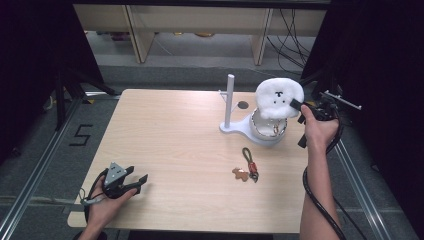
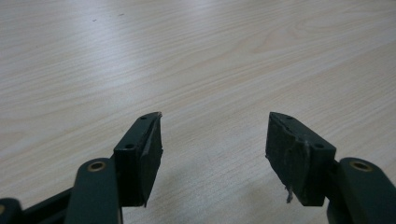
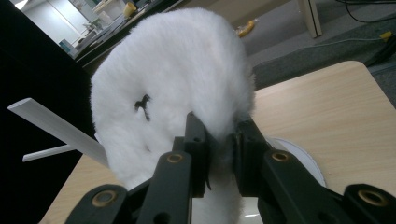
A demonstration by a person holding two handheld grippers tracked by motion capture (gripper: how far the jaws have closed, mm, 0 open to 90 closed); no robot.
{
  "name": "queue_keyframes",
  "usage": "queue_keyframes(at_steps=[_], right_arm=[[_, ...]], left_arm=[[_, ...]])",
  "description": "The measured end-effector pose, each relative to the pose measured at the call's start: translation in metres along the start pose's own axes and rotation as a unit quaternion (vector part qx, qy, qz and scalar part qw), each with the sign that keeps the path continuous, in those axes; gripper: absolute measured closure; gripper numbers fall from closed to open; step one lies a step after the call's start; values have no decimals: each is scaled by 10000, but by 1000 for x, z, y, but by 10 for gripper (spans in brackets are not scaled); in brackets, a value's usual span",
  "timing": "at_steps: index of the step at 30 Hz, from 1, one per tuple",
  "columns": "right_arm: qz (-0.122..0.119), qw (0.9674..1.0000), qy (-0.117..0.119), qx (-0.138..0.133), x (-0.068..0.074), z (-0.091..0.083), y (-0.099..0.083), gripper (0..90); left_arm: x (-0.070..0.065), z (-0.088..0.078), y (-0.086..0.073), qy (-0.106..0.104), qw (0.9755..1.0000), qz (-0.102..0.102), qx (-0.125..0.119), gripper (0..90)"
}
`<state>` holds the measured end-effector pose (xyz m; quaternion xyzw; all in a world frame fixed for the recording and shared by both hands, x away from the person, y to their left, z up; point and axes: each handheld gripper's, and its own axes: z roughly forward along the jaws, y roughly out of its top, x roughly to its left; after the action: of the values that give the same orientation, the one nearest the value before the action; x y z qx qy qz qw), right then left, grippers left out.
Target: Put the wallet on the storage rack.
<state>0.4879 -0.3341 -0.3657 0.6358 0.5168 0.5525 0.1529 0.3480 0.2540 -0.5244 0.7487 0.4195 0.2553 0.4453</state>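
Your right hand-held gripper (image 1: 296,104) pinches the white plush (image 1: 278,97), held above the bowl (image 1: 267,131) on the white stand (image 1: 231,106) at the table's (image 1: 170,140) far right. Your left hand-held gripper (image 1: 140,183) rests wide apart, holding nothing, near the front-left corner. 2 keychains (image 1: 247,166) lie between.

- Tabletop (image 1: 170,135) evenly lit from overhead; dark surrounds left and right.
- Soft shadows under objects.
- Left gripper view: sheen on far wood.
- Right gripper view: near parts slightly soft.
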Motion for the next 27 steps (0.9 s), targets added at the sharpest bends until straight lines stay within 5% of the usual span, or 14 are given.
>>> queue_keyframes(at_steps=[4, 5, 27], right_arm=[[-140, 9999, 2, -6, -3, 6, -1, 789], [52, 10000, 10, 51, 0, 7, -1, 789], [-23, 10000, -26, -37, -14, 27, -10, 783]], left_arm=[[0, 0, 0, -10, 10000, 1, -1, 357], [0, 0, 0, -12, 10000, 3, 2, 357], [0, -2, 0, 11, 10000, -37, -19, 354]])
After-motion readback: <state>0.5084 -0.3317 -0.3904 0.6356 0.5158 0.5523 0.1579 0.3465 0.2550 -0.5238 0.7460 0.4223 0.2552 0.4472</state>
